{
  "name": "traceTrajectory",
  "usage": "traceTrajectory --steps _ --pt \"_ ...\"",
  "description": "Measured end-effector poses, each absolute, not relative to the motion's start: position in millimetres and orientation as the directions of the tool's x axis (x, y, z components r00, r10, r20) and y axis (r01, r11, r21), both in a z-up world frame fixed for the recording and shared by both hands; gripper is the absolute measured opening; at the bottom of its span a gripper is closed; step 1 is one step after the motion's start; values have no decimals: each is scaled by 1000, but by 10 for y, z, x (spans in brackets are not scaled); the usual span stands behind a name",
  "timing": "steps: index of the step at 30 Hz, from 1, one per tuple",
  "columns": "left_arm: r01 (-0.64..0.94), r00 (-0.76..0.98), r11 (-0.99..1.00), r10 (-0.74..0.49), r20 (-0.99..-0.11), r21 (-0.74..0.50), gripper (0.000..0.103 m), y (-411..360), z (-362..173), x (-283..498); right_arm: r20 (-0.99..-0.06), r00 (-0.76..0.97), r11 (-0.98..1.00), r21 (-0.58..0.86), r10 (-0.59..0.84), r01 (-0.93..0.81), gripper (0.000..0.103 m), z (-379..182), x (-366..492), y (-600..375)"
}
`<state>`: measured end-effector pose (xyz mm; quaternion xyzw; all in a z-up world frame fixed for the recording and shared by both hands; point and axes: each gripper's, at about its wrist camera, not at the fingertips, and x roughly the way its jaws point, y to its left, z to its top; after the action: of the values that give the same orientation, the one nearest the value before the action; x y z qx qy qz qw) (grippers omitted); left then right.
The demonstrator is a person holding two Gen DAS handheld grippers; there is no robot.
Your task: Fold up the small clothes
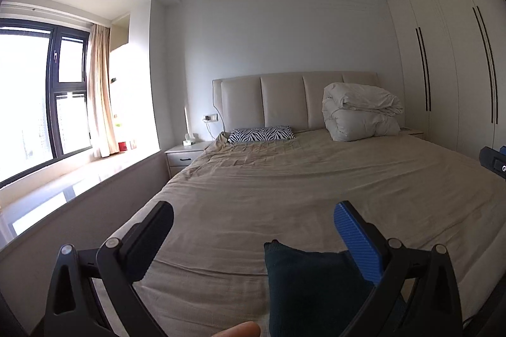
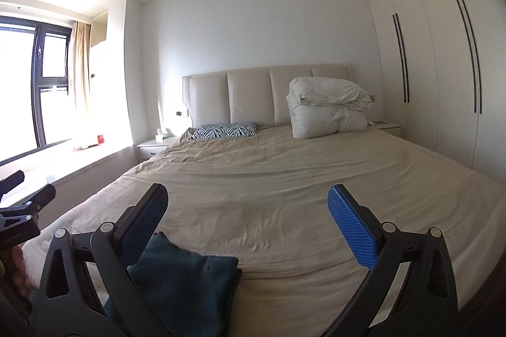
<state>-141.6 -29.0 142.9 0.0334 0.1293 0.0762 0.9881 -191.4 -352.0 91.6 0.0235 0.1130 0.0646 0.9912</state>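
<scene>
A dark teal knitted garment (image 1: 310,283) lies folded on the beige bedsheet (image 1: 284,194) near the bed's front edge. In the left wrist view it sits low and right, partly behind the blue-padded finger. My left gripper (image 1: 254,210) hangs above the bed, open, with nothing between its pads. In the right wrist view the same garment (image 2: 186,283) lies low and left, below the left finger. My right gripper (image 2: 248,193) is open too and holds nothing. Both grippers point along the bed toward the headboard. A person's fingertip (image 1: 237,330) shows at the bottom edge.
A folded white duvet (image 2: 325,106) and a zebra-print pillow (image 2: 224,130) lie by the padded headboard (image 2: 253,90). A nightstand (image 1: 186,155) and a window ledge (image 1: 79,182) run along the left. White wardrobe doors (image 2: 442,68) stand at the right.
</scene>
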Motion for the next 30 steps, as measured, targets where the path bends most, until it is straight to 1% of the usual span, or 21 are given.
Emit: traceTrajectory --steps 1,3,6,8,10,15,21,30 --pt "-141 944 986 161 -287 87 103 -306 1350 -1378 -258 956 990 66 140 -127 103 878 -1886 -3498" --pt "-136 905 987 161 -394 91 103 -336 1158 -1282 -351 926 989 83 141 -119 103 761 -1795 -3452" --pt "-99 833 993 122 -539 72 103 -363 805 -1161 -433 887 985 131 162 -116 103 523 -1717 -3422" --pt "-86 791 994 105 -603 61 103 -376 599 -1146 -481 861 983 147 167 -108 103 331 -1666 -3389" --pt "-88 753 995 101 -650 52 103 -367 445 -1095 -523 839 987 134 150 -93 103 152 -1616 -3325" --pt "-99 690 995 80 -719 16 103 -325 224 -1039 -614 781 994 75 112 -84 103 -232 -1474 -3136" --pt "-105 653 994 80 -753 15 103 -317 119 -1061 -707 698 994 68 111 -88 103 -575 -1400 -2971" --pt "-108 620 994 80 -780 16 103 -305 -22 -1033 -775 629 997 44 70 -57 103 -816 -1318 -2943"
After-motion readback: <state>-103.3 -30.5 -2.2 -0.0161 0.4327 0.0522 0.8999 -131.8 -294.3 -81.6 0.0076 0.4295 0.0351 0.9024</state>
